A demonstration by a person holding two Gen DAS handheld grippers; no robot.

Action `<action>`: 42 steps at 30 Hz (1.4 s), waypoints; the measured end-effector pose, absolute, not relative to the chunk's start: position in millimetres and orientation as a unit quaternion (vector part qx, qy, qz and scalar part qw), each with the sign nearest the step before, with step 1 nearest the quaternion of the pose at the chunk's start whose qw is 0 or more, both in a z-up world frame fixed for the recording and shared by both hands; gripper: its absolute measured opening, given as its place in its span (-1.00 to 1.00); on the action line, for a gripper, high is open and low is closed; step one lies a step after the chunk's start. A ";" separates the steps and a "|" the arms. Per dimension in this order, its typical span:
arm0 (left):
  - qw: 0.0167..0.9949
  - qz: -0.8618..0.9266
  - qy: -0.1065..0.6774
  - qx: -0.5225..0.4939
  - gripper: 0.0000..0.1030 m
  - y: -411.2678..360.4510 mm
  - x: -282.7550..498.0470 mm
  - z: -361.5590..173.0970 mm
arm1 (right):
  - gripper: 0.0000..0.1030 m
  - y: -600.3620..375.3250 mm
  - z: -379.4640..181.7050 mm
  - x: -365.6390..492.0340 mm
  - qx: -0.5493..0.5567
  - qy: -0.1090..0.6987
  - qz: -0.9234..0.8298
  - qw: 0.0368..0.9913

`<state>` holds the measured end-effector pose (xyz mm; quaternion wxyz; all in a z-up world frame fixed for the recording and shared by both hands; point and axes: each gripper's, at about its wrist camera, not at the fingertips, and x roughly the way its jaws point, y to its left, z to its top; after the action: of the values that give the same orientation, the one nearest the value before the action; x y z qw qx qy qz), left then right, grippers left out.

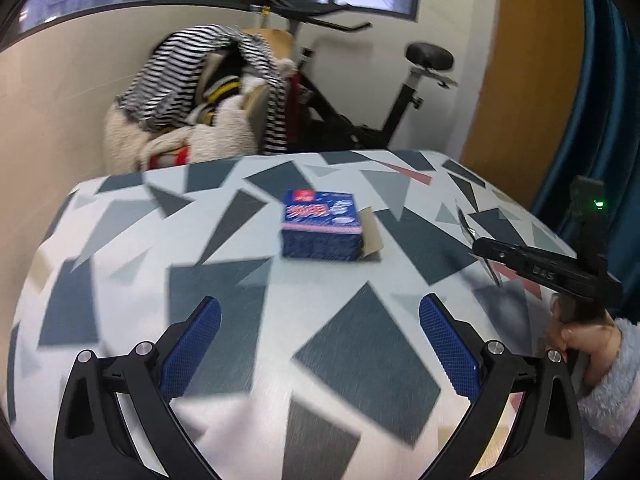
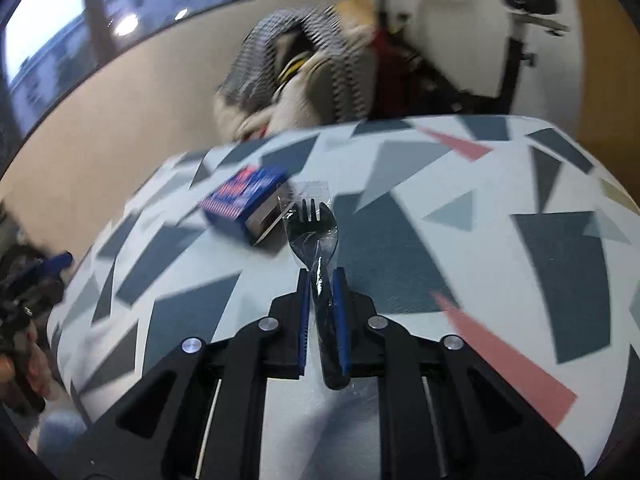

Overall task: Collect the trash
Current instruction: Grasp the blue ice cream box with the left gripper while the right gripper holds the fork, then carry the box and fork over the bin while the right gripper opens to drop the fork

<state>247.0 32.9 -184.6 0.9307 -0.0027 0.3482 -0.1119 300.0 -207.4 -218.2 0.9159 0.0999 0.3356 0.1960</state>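
A blue cardboard box [image 1: 320, 226] with an open end flap lies on the patterned table [image 1: 248, 280]; it also shows in the right wrist view [image 2: 244, 200]. My left gripper [image 1: 320, 320] is open and empty, above the table in front of the box. My right gripper [image 2: 322, 280] is shut on a black plastic fork in a clear wrapper [image 2: 314, 232], held above the table just right of the box. The right gripper [image 1: 476, 240] also shows in the left wrist view at the right, with the wrapper tip sticking out.
A chair piled with striped and fleece clothes [image 1: 208, 92] stands behind the table, with an exercise bike [image 1: 380, 92] beside it. A blue curtain [image 1: 600, 100] hangs at the right. The left gripper [image 2: 36, 276] shows at the table's left edge.
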 end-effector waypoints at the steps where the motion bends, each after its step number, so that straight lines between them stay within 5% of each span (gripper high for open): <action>1: 0.926 -0.118 0.358 0.006 0.88 26.7 262.4 -188.4 | -0.71 -208.9 -217.8 300.8 0.101 0.335 0.194 0.916; 21: 0.872 -0.066 0.484 0.037 0.88 -5.8 423.0 -250.6 | -0.71 -227.8 -237.2 327.5 0.135 0.353 0.201 0.904; 22: 0.871 -0.068 0.486 0.022 0.67 -1.8 423.4 -250.8 | -0.71 -227.3 -237.4 326.7 0.134 0.353 0.201 0.904; 24: 0.877 -0.060 0.476 0.015 0.54 2.6 417.0 -245.8 | -0.71 -227.0 -237.9 326.5 0.131 0.352 0.202 0.905; 42: 0.936 -0.024 0.350 -0.035 0.54 21.9 235.8 -140.9 | -0.71 -211.2 -216.8 300.1 0.074 0.321 0.206 0.922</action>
<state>235.8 21.9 -140.9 0.9357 -0.0350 0.3502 -0.0244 300.1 -211.2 -216.8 0.9217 0.0736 0.3206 0.2056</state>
